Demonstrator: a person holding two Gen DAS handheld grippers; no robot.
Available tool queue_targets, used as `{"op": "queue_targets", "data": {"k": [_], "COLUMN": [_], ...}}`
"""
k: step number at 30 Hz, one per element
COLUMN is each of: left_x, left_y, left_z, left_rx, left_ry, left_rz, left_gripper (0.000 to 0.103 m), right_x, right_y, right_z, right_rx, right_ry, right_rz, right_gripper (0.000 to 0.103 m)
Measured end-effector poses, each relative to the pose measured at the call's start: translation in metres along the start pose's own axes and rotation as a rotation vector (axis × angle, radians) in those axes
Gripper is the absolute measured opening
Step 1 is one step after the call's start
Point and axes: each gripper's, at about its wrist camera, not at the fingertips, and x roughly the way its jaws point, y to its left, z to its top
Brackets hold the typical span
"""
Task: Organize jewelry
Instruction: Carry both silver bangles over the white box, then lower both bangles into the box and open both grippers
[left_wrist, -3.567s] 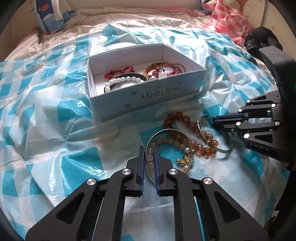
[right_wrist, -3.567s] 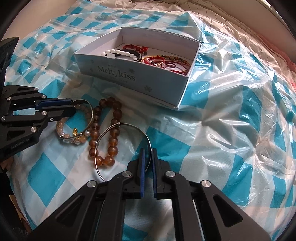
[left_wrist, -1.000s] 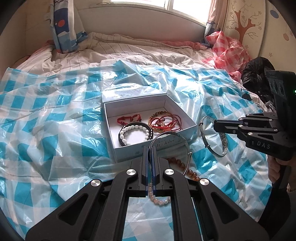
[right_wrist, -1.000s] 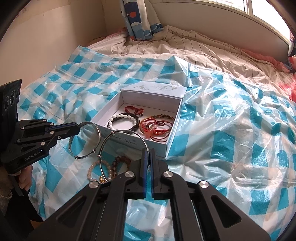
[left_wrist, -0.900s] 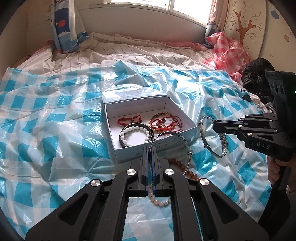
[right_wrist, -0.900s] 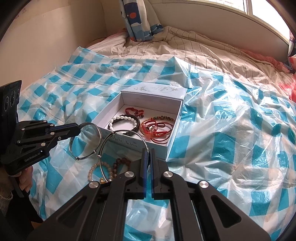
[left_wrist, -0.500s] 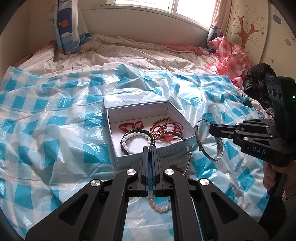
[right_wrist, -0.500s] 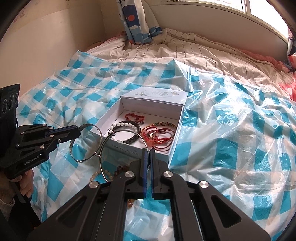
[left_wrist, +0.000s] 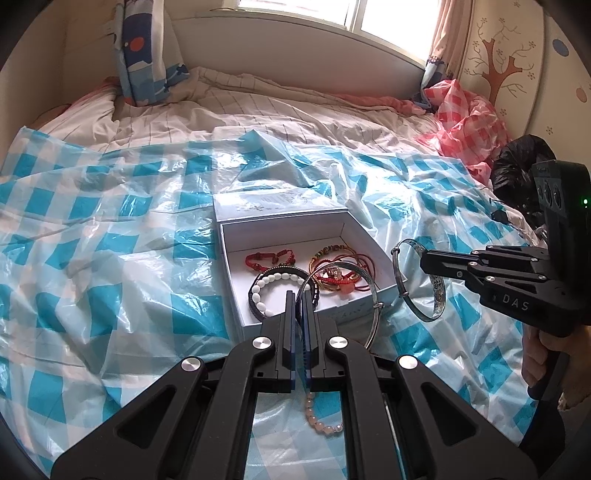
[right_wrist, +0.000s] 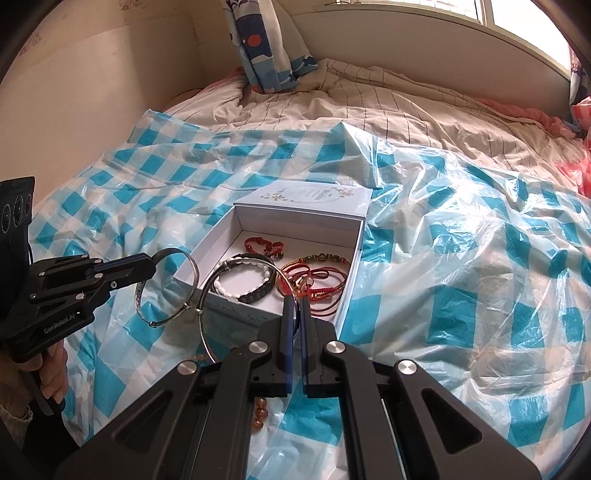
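An open white jewelry box (left_wrist: 236, 266) (right_wrist: 352, 269) sits on the blue checked plastic sheet, holding a white bead bracelet (left_wrist: 275, 277) and red cord bracelets (left_wrist: 343, 275). My left gripper (left_wrist: 299, 295) is shut on a thin silver bangle (left_wrist: 373, 291), held above the box's near edge; it also shows in the right wrist view (right_wrist: 147, 267). My right gripper (right_wrist: 293, 301) is shut on another silver bangle (right_wrist: 210, 291), held by the box; it also shows in the left wrist view (left_wrist: 424, 258) with its bangle (left_wrist: 439, 295).
A pale bead bracelet (left_wrist: 317, 417) and amber beads (right_wrist: 258, 413) lie on the sheet below the grippers. A box lid (left_wrist: 273, 203) lies behind the box. A pillow (left_wrist: 144, 55), pink checked plastic (left_wrist: 469, 122) and a black bag (left_wrist: 517, 166) sit farther back.
Both grippers have lifted their silver bangles off the sheet and brought them up over the near side of the box. The bead bracelets stayed on the sheet.
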Motion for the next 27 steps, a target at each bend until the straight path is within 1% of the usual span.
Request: {"op": "queue_targets", "data": {"k": [8,17,27], "left_x": [0.012,0.032,0.043], "left_y": [0.007,0.017,0.020], "left_z": [0.007,0.015,0.018], "left_rx": [-0.019,-0.043,-0.054], "left_ry": [0.006,0.021,0.029], "left_rz": [0.003,0.014,0.020], "left_gripper": [0.003,0.003,0.003], "right_x": [0.011,0.035,0.056], "right_y": [-0.005,-0.012,-0.020], "right_z": [0.009,0.025,0.026], "right_rx": [0.022,0.054,0.101], "right_ry": [-0.008,-0.011,0.005], "right_rz": [-0.005,-0.016,-0.024], "right_gripper": [0.004,0.004,0.004]}}
